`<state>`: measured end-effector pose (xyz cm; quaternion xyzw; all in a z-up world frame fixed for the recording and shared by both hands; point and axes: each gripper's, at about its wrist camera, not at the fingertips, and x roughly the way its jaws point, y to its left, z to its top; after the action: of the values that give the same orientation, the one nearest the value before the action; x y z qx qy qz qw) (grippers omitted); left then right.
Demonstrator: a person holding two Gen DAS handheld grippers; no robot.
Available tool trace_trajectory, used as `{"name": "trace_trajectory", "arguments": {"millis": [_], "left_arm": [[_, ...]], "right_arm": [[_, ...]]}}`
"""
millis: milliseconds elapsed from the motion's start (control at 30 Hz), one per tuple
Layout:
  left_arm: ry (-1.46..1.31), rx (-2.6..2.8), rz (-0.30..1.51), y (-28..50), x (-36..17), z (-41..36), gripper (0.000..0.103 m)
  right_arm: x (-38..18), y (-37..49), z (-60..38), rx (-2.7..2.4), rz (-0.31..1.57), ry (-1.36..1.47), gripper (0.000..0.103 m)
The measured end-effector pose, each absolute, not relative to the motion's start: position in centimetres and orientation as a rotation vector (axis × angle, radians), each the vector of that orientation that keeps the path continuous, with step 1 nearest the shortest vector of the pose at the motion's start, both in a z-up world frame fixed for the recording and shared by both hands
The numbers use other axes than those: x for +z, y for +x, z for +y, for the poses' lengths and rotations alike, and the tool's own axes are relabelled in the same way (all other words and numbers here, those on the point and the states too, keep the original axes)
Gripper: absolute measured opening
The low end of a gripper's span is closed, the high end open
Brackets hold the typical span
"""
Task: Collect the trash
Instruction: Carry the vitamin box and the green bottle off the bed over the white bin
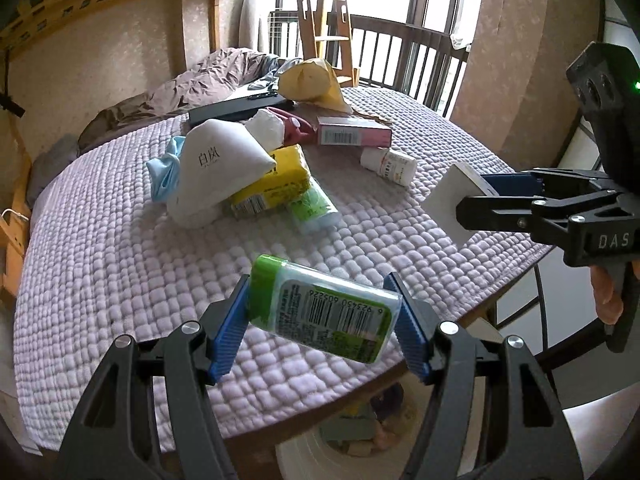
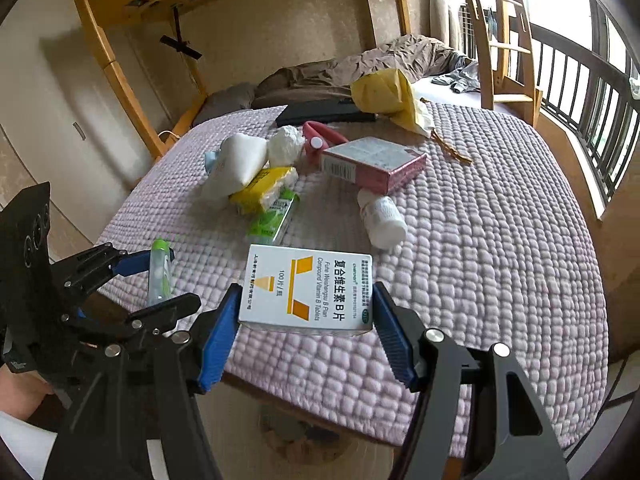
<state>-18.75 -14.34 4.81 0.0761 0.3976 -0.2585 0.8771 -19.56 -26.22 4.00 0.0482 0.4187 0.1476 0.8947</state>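
Observation:
My left gripper is shut on a green gum container with a barcode label, held above the near edge of the table. It also shows in the right wrist view. My right gripper is shut on a white vitamin B box with yellow marks, held over the table's front edge; the box also shows in the left wrist view. More trash lies on the lilac quilted cloth: a white pouch, a yellow packet, a green tissue pack, a pink box, a white pill bottle.
A white bin holding several items stands on the floor under the table's near edge. A yellow paper bag, a black flat case and a crumpled white ball lie at the back. A bed and a wooden ladder stand behind.

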Motion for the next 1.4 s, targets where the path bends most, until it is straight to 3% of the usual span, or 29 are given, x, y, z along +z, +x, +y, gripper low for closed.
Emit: {"name": "trace_trajectory", "arguments": {"millis": [1400], "left_arm": [[0.216, -0.642, 0.905, -24.7, 4.4, -15.2, 0.067]], "right_arm": [[2.7, -26.7, -25.2, 0.418, 0.964, 0.068, 0.063]]}}
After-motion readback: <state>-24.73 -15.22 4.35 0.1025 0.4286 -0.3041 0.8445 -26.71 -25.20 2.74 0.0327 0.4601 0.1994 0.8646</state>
